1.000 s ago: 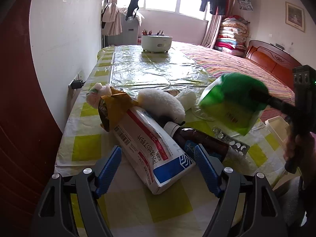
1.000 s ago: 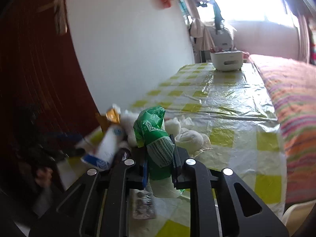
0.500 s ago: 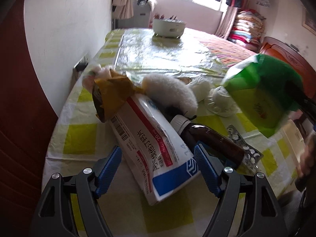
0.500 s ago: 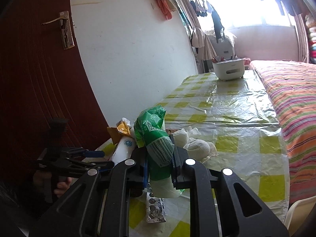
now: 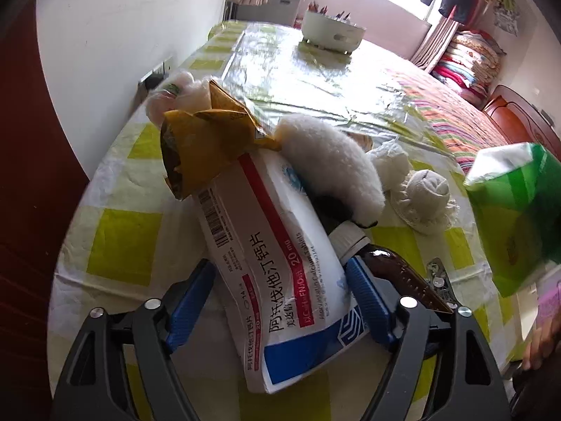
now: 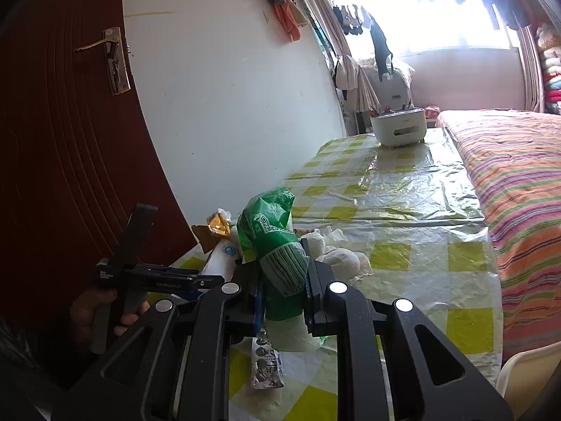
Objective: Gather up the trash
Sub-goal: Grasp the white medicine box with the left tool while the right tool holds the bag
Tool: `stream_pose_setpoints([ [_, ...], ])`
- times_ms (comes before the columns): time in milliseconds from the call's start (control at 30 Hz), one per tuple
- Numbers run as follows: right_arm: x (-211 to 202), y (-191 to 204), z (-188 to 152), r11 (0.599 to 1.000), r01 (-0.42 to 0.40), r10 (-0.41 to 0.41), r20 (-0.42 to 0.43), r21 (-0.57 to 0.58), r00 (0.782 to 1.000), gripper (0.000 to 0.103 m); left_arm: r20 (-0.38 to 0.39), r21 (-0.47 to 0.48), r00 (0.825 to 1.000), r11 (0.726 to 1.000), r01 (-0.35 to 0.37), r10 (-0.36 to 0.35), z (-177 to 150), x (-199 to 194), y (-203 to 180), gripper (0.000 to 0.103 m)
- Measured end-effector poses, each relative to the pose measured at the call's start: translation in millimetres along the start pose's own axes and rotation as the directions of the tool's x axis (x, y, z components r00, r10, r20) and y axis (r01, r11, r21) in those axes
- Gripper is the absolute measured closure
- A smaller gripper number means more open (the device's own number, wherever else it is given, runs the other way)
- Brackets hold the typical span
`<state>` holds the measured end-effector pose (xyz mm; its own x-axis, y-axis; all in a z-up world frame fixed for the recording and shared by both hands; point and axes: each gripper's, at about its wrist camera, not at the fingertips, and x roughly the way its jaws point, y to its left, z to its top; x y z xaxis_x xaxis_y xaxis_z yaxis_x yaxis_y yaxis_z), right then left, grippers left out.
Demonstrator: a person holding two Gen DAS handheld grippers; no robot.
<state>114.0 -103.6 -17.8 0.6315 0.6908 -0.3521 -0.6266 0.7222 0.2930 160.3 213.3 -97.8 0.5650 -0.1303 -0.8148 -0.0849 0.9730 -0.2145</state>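
A white medicine box (image 5: 280,245) with a red stripe and a blue corner lies on the checked tablecloth (image 5: 122,245). My left gripper (image 5: 280,266) straddles its near end. Its jaws are opening, and the blue pads (image 5: 191,301) stand clear of the box's sides. Around the box lie a yellow-brown wrapper (image 5: 207,144), a white fluffy piece (image 5: 329,165), a brown bottle (image 5: 396,273) with a white cap, a blister pack (image 5: 440,280) and crumpled tissues (image 5: 424,193). My right gripper (image 6: 284,270) is shut on a green and white packet (image 6: 277,245), held above the table.
A white pen holder (image 6: 398,129) stands at the table's far end. A striped bed (image 6: 519,175) runs along the right side. The white wall with a socket (image 5: 154,75) and a dark red door (image 6: 52,140) close off the left.
My left gripper has come forward and down over the white box and tilted, so its fingers now flank the box. The right gripper has kept hold of the green packet.
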Motion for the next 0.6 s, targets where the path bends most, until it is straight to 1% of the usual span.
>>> stream_pose_setpoints([
  [33, -0.7, -0.3, -0.4, 1.0, 0.0, 0.0, -0.001, -0.001, 1.0, 0.087, -0.021, -0.022, 1.0, 1.0, 0.02, -0.02, 0.0, 4.7, 2.5, 0.019],
  [67, -0.9, -0.1, -0.7, 1.0, -0.002, 0.002, -0.004, 0.0, 1.0, 0.087, -0.011, -0.031, 1.0, 0.999, 0.028, -0.028, 0.0, 4.3, 3.0, 0.018],
  [233, -3.5, 0.5, -0.4, 1.0, 0.005, -0.005, 0.003, 0.006, 1.0, 0.087, -0.003, 0.029, 1.0, 0.999, -0.03, 0.03, -2.4, 8.9, -7.8, 0.018],
  [300, -4.0, 1.1, 0.0, 1.0, 0.0, 0.0, 0.003, 0.007, 1.0, 0.087, 0.002, 0.041, 1.0, 0.999, -0.031, 0.031, -2.4, 8.9, -7.6, 0.019],
  [367, -5.6, 1.7, 0.3, 1.0, 0.004, -0.004, 0.01, 0.002, 1.0, 0.087, 0.007, 0.035, 1.0, 0.999, -0.02, 0.02, -2.4, 7.6, -5.3, 0.022],
  [433, -7.7, 3.0, 0.9, 1.0, 0.005, -0.005, 0.017, -0.004, 1.0, 0.087, 0.034, 0.035, 0.999, 0.999, -0.039, 0.038, -3.5, 2.5, -3.2, 0.024],
  [500, -10.6, 2.9, 0.8, 1.0, 0.006, -0.006, 0.028, -0.002, 1.0, 0.087, 0.082, 0.063, 0.993, 0.994, -0.087, 0.081, -4.3, -6.1, -6.6, 0.025],
  [600, -14.3, 1.9, 0.9, 1.0, 0.013, -0.013, 0.037, 0.003, 0.999, 0.087, 0.146, 0.081, 0.985, 0.991, -0.102, 0.09, -3.9, -20.1, -12.1, 0.026],
])
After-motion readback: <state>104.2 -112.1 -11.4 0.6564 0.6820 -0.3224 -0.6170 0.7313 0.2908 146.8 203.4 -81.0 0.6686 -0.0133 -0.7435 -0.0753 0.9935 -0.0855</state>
